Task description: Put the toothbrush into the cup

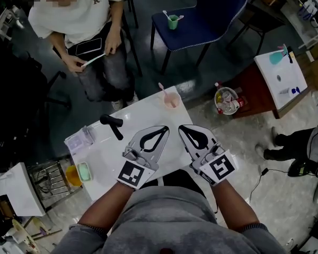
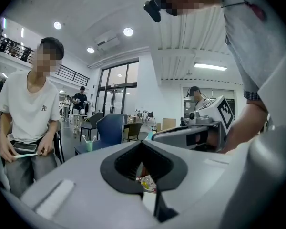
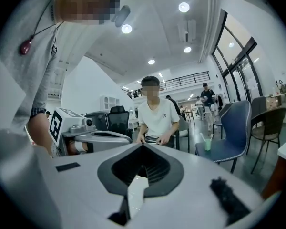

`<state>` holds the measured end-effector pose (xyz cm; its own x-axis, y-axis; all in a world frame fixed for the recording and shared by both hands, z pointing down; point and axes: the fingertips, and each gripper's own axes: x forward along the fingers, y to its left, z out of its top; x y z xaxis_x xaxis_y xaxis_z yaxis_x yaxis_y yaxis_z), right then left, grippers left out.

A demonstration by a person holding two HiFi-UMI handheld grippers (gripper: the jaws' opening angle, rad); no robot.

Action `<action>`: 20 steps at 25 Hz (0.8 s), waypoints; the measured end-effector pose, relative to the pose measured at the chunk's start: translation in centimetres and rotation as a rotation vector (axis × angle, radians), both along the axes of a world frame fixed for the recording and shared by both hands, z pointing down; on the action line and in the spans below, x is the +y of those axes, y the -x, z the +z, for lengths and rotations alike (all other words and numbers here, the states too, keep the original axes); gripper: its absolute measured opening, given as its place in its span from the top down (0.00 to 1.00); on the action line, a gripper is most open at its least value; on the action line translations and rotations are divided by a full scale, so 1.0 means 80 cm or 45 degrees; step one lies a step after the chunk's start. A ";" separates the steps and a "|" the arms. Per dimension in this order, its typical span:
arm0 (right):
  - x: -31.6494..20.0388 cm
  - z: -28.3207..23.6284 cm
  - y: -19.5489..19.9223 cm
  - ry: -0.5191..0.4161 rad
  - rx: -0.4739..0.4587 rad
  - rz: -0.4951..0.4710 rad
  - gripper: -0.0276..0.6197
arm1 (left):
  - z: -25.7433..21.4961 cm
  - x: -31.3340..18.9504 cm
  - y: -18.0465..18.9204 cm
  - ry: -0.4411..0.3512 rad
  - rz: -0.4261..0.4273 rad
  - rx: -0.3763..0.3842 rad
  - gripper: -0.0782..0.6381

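Observation:
A pink cup (image 1: 170, 101) stands at the far edge of the white table (image 1: 143, 110), and a pink toothbrush (image 1: 161, 88) leans upright inside it. My left gripper (image 1: 164, 128) and my right gripper (image 1: 183, 127) hover side by side above the table's near half, short of the cup. Each is shut, its tips touching, and nothing sits between them. The left gripper view shows its own shut jaws (image 2: 142, 145) with the right gripper (image 2: 195, 129) beside them. The right gripper view shows its shut jaws (image 3: 143, 146) and the left gripper (image 3: 88, 133).
A black handle-like object (image 1: 112, 125) and a clear box (image 1: 79, 139) lie on the table's left part. An orange cup (image 1: 71, 175) sits on a rack below. A seated person (image 1: 85, 20) faces the table. A green cup (image 1: 173, 21) rests on a blue chair (image 1: 212, 9).

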<state>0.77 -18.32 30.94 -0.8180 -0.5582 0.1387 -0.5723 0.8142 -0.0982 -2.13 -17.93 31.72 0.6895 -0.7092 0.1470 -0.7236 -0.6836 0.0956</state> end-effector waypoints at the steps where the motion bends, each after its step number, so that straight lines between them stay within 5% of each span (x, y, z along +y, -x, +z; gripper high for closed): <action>1: 0.003 -0.003 0.000 0.002 -0.003 -0.001 0.95 | -0.003 0.003 -0.001 -0.002 0.004 0.001 0.88; 20: 0.024 -0.048 0.012 -0.053 -0.012 -0.029 0.95 | -0.038 0.015 0.010 -0.057 0.040 -0.003 0.88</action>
<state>-0.19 -16.40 27.11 -0.8317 -0.5446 0.1081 -0.5528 0.8304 -0.0695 -2.96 -16.72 28.71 0.7111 -0.6932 0.1172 -0.7019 -0.7095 0.0626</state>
